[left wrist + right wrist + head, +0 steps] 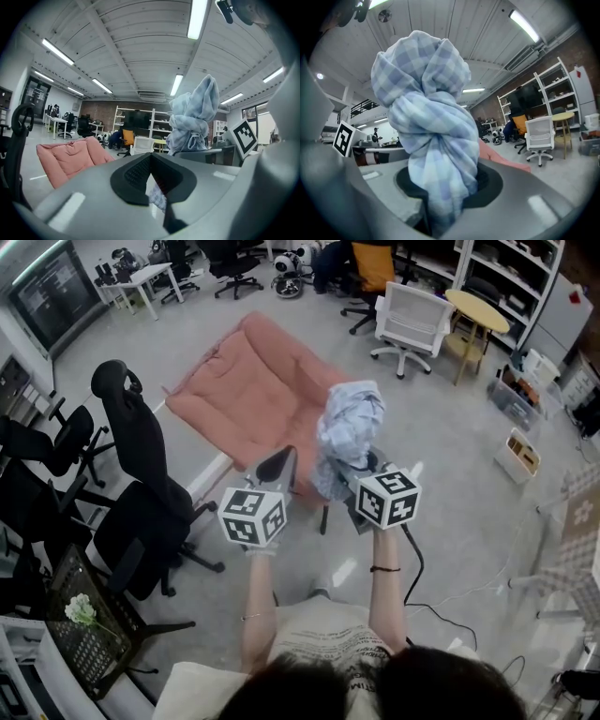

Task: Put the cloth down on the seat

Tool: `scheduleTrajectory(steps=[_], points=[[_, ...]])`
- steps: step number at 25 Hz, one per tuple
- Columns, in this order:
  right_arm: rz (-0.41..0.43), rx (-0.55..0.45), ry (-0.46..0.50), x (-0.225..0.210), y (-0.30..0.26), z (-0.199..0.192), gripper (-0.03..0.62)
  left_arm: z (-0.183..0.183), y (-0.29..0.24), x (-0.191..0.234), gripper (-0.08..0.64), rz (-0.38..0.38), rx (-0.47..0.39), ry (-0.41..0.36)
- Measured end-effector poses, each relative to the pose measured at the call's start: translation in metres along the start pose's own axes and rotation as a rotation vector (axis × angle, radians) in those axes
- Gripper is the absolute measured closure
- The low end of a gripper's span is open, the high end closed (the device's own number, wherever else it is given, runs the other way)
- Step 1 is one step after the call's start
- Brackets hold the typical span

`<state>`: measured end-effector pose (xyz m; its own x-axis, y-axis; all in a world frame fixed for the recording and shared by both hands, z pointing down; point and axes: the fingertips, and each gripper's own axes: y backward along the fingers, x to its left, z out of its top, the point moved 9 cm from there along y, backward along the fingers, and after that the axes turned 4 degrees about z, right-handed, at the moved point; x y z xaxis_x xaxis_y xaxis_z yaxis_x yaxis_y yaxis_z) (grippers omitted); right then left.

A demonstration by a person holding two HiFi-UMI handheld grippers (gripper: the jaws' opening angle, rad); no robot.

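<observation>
A light blue checked cloth (349,432) is bunched into a twisted bundle that stands up out of my right gripper (364,465). That gripper is shut on the bundle's lower part. In the right gripper view the cloth (433,126) fills the middle and hides the fingertips of the right gripper (445,187). The pink padded seat (253,390) lies on the floor just beyond both grippers. My left gripper (276,465) is held beside the cloth with its jaws together and nothing in them. From the left gripper (150,157) the cloth (192,117) shows up to the right and the seat (65,157) to the left.
Black office chairs (131,474) stand close on the left. Behind the seat are a white chair (410,320) and a yellow round table (476,307). Boxes (520,454) sit at the right, a cable (412,568) trails on the floor, and a wire basket (84,643) is at lower left.
</observation>
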<state>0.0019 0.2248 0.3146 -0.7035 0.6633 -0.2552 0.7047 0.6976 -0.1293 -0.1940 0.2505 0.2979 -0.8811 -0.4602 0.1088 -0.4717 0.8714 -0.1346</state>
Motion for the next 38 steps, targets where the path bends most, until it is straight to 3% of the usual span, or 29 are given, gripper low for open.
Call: scheduleTrajectory(steps=[10,27,38], points=[[-0.002,0.022,-0.039,-0.053,-0.018,0.004,0.439,-0.003,-0.053,0.001,0.552,0.013,0.028,0.014],[0.157,0.132,0.002,-0.225,-0.029,0.044,0.439,0.0,-0.205,-0.063,0.552,0.161,-0.001,0.083],[0.24,0.162,0.003,-0.286,-0.049,0.054,0.439,-0.001,-0.26,-0.079,0.552,0.242,-0.015,0.107]])
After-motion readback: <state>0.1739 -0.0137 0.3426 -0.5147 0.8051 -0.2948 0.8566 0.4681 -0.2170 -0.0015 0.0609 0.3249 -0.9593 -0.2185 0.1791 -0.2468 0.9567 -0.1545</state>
